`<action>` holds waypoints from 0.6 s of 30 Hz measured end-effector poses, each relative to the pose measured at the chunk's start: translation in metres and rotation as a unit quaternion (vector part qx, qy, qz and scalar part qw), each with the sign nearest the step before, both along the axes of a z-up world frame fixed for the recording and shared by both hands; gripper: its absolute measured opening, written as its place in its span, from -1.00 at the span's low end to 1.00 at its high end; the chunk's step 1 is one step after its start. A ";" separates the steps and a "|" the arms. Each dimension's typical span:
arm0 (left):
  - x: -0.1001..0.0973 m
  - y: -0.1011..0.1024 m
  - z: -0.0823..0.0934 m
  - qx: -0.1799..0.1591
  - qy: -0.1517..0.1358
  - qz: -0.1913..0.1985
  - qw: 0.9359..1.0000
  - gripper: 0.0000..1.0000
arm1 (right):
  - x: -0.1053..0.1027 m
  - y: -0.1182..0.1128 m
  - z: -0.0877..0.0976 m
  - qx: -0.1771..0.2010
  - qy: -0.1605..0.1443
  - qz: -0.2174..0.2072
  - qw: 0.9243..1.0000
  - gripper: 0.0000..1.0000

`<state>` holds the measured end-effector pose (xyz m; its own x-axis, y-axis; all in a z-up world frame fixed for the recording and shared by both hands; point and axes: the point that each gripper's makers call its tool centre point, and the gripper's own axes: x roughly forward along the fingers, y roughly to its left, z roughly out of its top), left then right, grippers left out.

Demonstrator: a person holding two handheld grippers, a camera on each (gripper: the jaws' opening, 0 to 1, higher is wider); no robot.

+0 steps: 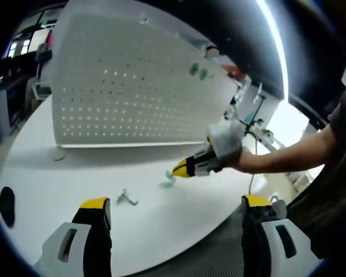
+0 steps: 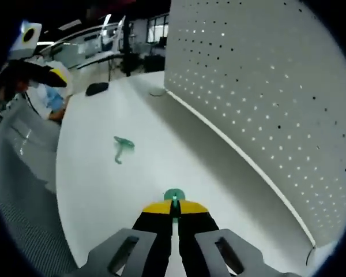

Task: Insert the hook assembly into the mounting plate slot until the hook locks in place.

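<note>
A white pegboard mounting plate (image 1: 127, 86) (image 2: 265, 86) stands upright on the white table (image 1: 161, 231). My right gripper (image 2: 174, 209) is shut on a small green hook piece (image 2: 174, 196), low over the table in front of the plate. In the left gripper view the right gripper (image 1: 181, 168) comes in from the right in a gloved hand, with the green piece (image 1: 167, 183) at its tip. A second hook (image 1: 127, 199) (image 2: 124, 145) lies loose on the table. My left gripper (image 1: 176, 202) is wide open, holding nothing, just above the table's near edge.
Two green hooks (image 1: 198, 71) hang on the plate's upper right. A black oval object (image 1: 6, 205) (image 2: 97, 88) lies near the table's end. A small white disc (image 1: 58, 154) (image 2: 157, 92) sits at the plate's foot. A person's bare arm (image 1: 288, 156) reaches in.
</note>
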<state>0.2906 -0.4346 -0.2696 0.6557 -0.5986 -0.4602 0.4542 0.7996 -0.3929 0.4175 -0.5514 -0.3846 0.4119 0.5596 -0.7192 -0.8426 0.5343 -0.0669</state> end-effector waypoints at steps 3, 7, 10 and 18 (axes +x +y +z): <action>0.001 0.000 0.002 -0.001 -0.003 0.000 1.000 0.91 | 0.004 -0.003 0.006 0.014 0.002 -0.025 1.000 -1.00; 0.002 -0.002 0.007 0.000 -0.012 -0.002 1.000 0.90 | 0.007 -0.006 0.022 0.048 0.002 -0.063 0.997 -1.00; 0.003 -0.003 0.009 -0.001 -0.015 -0.003 1.000 0.90 | 0.008 -0.007 0.030 0.074 0.010 -0.091 0.993 -1.00; 0.003 -0.004 0.013 -0.003 -0.019 -0.001 1.000 0.87 | 0.007 0.002 0.077 0.152 0.003 -0.124 0.981 -1.00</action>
